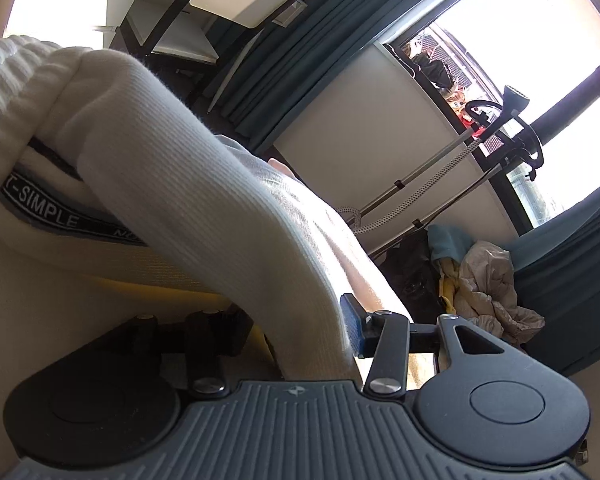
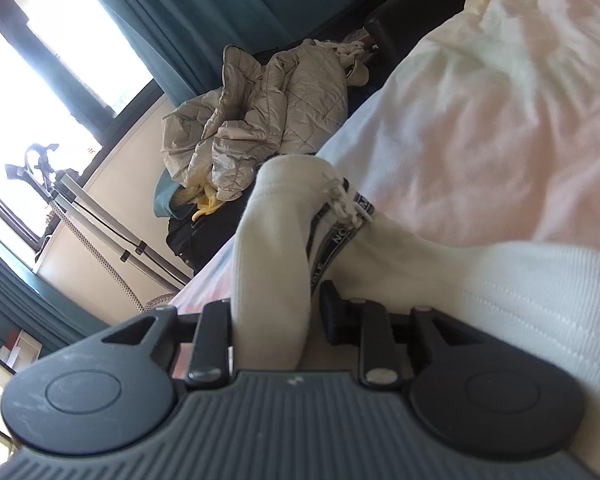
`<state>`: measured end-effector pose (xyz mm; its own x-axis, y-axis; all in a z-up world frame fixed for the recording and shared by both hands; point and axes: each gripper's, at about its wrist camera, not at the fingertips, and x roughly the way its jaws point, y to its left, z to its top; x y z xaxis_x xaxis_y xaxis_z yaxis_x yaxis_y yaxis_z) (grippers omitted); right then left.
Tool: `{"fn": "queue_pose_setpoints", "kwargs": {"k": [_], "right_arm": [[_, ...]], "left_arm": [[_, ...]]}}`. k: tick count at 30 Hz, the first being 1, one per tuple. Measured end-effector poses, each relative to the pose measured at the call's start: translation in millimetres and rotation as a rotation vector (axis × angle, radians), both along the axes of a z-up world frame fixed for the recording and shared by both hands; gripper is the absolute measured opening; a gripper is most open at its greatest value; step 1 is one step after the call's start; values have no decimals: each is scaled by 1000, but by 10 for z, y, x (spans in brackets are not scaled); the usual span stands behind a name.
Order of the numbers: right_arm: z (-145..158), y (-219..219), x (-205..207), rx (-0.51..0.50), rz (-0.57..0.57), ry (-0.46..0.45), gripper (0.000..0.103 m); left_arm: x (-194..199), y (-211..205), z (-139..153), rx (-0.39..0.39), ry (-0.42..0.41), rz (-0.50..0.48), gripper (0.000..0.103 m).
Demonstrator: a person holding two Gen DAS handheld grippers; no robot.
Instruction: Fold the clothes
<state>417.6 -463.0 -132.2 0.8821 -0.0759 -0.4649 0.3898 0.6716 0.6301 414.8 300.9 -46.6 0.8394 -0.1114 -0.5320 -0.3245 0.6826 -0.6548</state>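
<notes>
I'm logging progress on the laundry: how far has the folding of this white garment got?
Early stage. Done: both tools have a grip on the white garment, the left tool and right tool each shut on a bunch of its fabric. In hand: it is held up, bunched, with its lettered band twisted. Left: no neat fold shows yet. The beige jacket lies crumpled beyond.

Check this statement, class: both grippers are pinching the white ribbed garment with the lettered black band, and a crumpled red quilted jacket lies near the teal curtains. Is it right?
One detail is wrong: the quilted jacket is beige, not red, as the right wrist view shows. The rest stands: the left gripper and right gripper both pinch the white ribbed garment with its lettered black band, and the jacket lies near the teal curtains.
</notes>
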Motion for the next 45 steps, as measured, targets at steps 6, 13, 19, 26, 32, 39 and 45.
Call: {"fn": "queue_pose_setpoints", "kwargs": {"k": [6, 13, 19, 26, 32, 39, 45], "right_arm": [[280, -8, -743, -2, -5, -83, 67], [188, -178, -1656, 179, -91, -89, 87], [-47, -168, -1752, 239, -50, 5, 88], [-173, -93, -1361, 248, -112, -31, 91], [-215, 121, -1167, 108, -224, -7, 61], [-58, 10, -1210, 176, -196, -31, 13], [492, -57, -1607, 155, -183, -94, 13]], "left_arm": [[-750, -8, 284, -36, -109, 20, 93], [-1949, 228, 147, -104, -50, 168, 93], [-2109, 464, -40, -24, 105, 194, 93], [-1487, 478, -111, -24, 142, 221, 87], [-1077, 167, -100, 139, 173, 340, 69], [-1354, 163, 290, 137, 89, 367, 20], [-1722, 74, 897, 80, 11, 319, 19]]}}
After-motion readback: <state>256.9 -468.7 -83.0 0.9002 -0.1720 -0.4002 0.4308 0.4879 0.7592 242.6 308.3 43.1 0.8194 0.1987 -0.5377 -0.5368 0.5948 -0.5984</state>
